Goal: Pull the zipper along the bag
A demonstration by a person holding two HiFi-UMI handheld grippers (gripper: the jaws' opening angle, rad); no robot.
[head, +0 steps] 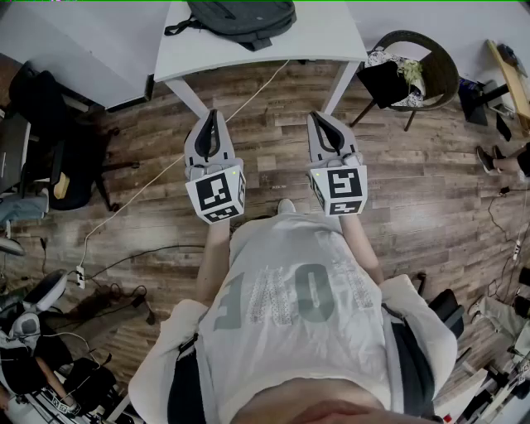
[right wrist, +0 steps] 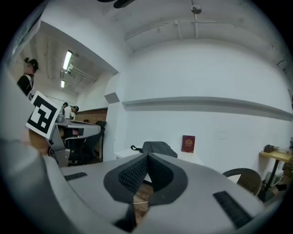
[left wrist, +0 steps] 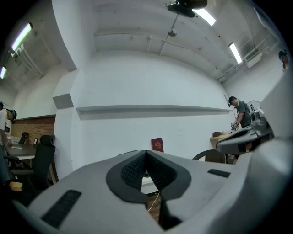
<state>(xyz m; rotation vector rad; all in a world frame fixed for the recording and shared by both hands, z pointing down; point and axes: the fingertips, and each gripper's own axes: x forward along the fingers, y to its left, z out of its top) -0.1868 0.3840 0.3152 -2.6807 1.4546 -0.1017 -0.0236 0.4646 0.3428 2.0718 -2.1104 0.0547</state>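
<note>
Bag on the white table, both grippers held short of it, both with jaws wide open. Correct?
The jaws are not open: on the left gripper and right gripper they are shut, nothing between them, as each gripper view shows. The bag lies on the white table, grippers short of it.

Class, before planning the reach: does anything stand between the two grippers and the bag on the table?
Nothing visible does. The left gripper and right gripper, both shut, hover short of the white table; the bag lies on top.
</note>
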